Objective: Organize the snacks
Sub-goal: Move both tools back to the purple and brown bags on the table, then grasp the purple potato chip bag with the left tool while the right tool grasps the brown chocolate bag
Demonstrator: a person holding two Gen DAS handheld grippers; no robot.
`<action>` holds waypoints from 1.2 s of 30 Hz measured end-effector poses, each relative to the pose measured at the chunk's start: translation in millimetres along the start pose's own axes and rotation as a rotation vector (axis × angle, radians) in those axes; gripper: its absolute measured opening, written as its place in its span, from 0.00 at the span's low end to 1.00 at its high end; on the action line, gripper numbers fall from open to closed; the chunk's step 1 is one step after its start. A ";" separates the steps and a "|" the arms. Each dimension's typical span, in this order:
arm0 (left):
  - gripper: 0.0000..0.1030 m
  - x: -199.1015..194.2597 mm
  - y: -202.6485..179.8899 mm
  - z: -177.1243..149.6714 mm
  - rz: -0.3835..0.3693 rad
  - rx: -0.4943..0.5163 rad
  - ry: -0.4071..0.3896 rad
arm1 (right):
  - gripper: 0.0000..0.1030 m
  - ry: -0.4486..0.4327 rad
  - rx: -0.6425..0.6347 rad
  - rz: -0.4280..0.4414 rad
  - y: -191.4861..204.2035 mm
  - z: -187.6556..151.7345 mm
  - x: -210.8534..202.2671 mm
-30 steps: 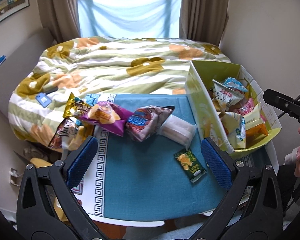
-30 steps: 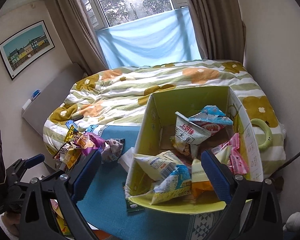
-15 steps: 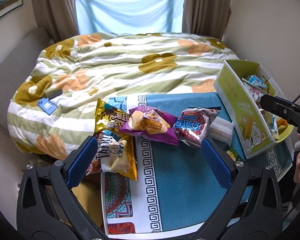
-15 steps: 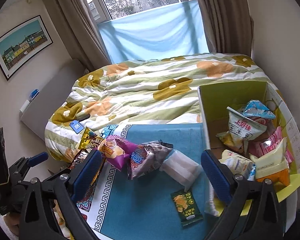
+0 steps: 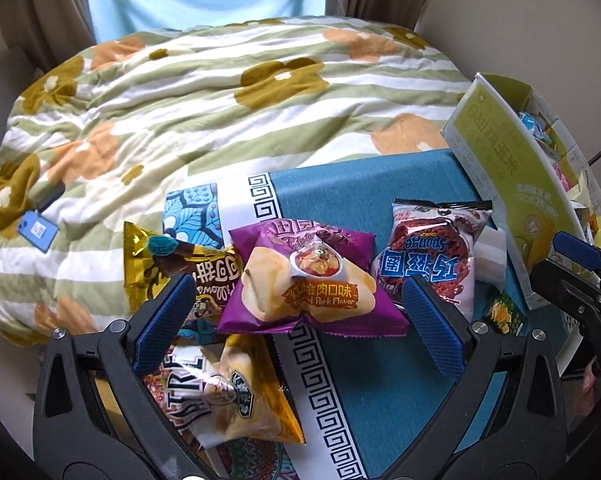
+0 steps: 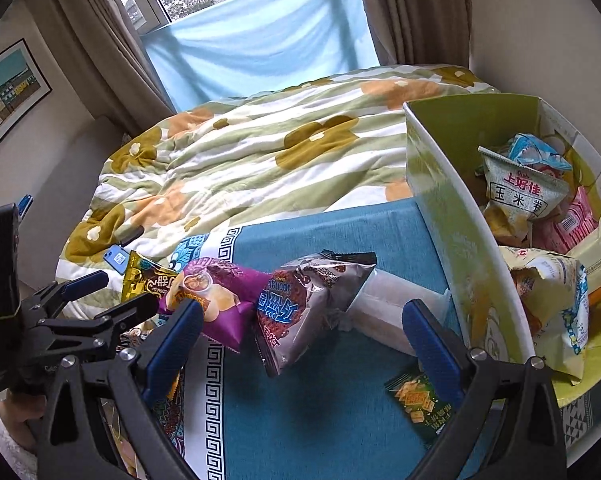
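Left gripper [image 5: 298, 322] has swung left and dropped closer since a second ago: the snack pile now sits right between its fingers, the box pushed off to the right edge of its view. Right gripper [image 6: 300, 338] has shifted left too, box no longer centred ahead of it.

Left gripper: jaws wide apart, holding nothing, hovering over the purple chip bag [image 5: 306, 280]. That bag lies on the teal cloth [image 5: 380, 380] covering the tabletop, overlapping the gold bag [image 5: 172, 266] on its left and touching the silver-red sponge-snack bag [image 5: 434, 260] on its right. A yellow bag [image 5: 236, 396] lies nearer, partly under the left finger [image 5: 162, 328].

Right gripper: jaws also spread, empty. In its view the silver-red bag [image 6: 308, 300] sits between the fingers, with a white packet [image 6: 388, 314] just beside it, toward the box. A small dark green packet [image 6: 418, 404] lies flat on the cloth near the right finger [image 6: 432, 344].

Green cardboard box [image 6: 452, 216] stands at the right end of the tabletop, open-topped, already holding several bags. The white corn-roll bag [image 6: 520, 192] is upright near the back.

Bed with floral quilt [image 5: 220, 100] behind the tabletop; blue phone [image 5: 36, 230] on it.
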State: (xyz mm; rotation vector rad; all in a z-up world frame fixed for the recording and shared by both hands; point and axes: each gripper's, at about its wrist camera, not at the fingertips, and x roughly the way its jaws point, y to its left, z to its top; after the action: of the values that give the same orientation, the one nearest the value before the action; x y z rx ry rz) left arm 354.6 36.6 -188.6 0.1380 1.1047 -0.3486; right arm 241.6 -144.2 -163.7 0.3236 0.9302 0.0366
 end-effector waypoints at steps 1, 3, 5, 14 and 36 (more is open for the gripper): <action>0.99 9.4 -0.1 2.4 0.004 0.001 0.019 | 0.96 0.008 0.001 -0.007 -1.0 -0.4 5.4; 0.99 25.1 -1.2 5.0 0.007 0.006 0.049 | 0.96 0.025 -0.001 -0.019 -3.5 -0.4 15.2; 0.99 37.5 -3.4 6.1 0.008 0.016 0.072 | 0.96 0.036 -0.006 -0.030 -6.0 1.2 23.3; 0.99 66.5 -17.0 3.3 0.039 0.055 0.152 | 0.96 0.084 0.023 -0.023 -23.4 11.8 59.8; 0.74 76.4 -43.7 4.4 0.097 0.145 0.175 | 0.96 0.186 -0.124 0.019 -18.2 21.1 109.9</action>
State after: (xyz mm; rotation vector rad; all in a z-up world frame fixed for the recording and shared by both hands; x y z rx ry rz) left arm 374.0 -21.4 -252.0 0.3547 1.2402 -0.3343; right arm 322.4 -148.3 -243.1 0.2165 1.1043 0.1437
